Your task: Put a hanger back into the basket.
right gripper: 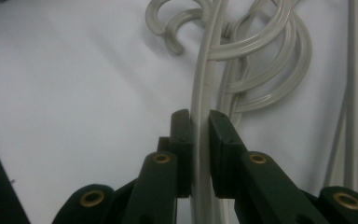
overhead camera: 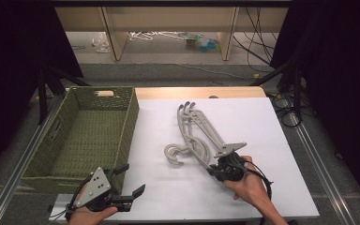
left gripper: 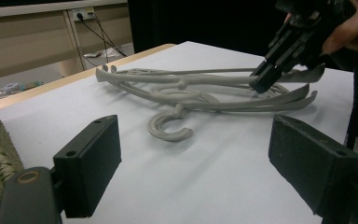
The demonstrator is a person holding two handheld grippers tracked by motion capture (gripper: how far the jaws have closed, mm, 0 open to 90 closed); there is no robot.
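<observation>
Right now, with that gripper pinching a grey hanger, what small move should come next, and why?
Probably lift a little: the right gripper is clamped on one grey hanger tangled with the other hangers, so raising it gently should free it before moving to the basket.

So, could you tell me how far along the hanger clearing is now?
Nothing is done yet: the green basket is empty. In hand: the right gripper is shut on one grey hanger in the pile. Left: moving the hangers over; the left gripper waits open.
</observation>
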